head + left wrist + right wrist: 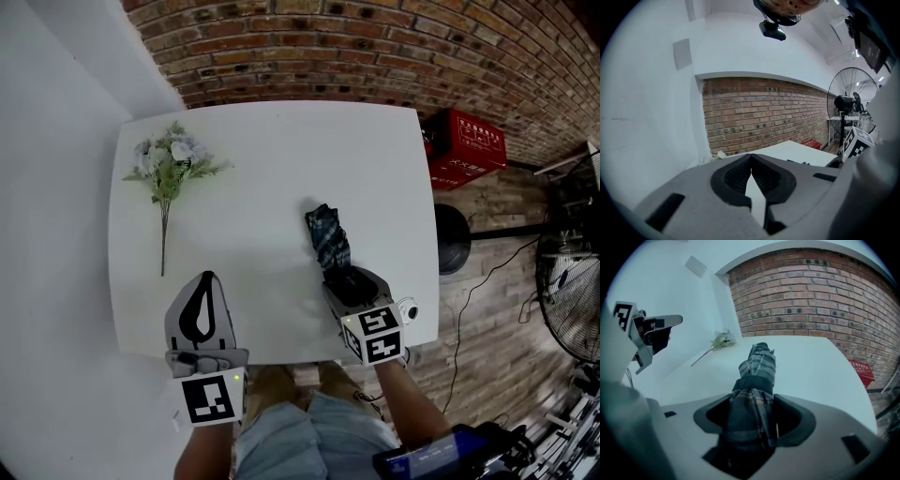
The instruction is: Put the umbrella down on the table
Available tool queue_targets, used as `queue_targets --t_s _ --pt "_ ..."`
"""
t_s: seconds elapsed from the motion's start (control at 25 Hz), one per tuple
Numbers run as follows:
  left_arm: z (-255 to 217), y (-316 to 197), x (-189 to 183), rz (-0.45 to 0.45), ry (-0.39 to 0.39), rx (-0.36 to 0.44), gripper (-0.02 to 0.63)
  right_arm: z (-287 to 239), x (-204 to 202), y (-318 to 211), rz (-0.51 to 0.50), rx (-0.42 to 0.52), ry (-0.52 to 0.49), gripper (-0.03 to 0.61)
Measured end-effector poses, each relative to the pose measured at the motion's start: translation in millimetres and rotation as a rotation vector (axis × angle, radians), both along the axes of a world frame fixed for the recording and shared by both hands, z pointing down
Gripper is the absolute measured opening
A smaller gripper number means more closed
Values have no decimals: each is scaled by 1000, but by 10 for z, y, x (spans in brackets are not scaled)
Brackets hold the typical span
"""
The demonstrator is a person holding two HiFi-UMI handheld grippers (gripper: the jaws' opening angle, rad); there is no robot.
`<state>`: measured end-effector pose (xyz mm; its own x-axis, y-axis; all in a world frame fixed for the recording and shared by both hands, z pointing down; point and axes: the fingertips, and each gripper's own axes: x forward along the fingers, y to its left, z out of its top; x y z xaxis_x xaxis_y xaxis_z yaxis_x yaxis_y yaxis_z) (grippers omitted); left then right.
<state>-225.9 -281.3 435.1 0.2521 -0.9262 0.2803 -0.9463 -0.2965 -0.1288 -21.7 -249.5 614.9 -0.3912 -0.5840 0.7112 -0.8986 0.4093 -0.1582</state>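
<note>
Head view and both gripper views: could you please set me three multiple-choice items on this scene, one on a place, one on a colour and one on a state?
1. In the head view, where do the flowers lie relative to the umbrella?
A. To its left
B. To its right
C. On top of it

2. What colour is the crate on the floor beside the table?
A. Green
B. Yellow
C. Red

3. How do the left gripper jaws stand?
A. Wide apart
B. Together, with nothing between them
C. Closed on the flower stems

Answers:
1 A: the flowers lie toward the table's left side and the umbrella right of its middle.
2 C: the crate by the brick wall is plainly red.
3 B: the left gripper view shows the tips meeting, with only bare table beyond.
</note>
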Motion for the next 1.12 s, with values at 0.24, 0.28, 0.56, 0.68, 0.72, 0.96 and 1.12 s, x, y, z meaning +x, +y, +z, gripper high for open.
queue_targets --t_s 0.24,0.28,0.56,0.68,0.72,0.96,1.12 --pt "-117 44 49 8 -4 28 9 -116 23 17 2 20 -11 313" --pt "-152 54 59 11 -5 40 9 -153 35 20 3 28 -10 313" --pt "-464 204 196 9 19 100 9 -650 119 32 6 138 -36 299" --pt "-644 294 258 9 48 141 9 -927 134 66 1 198 -50 288" --pt "-710 317 284 8 64 151 9 -1036 142 70 1 222 -59 284" --pt "-1295 456 440 5 107 244 9 -1965 -13 95 -44 390 -182 224" --pt "-1742 536 631 31 76 362 8 -2698 2 82 -51 574 -178 148"
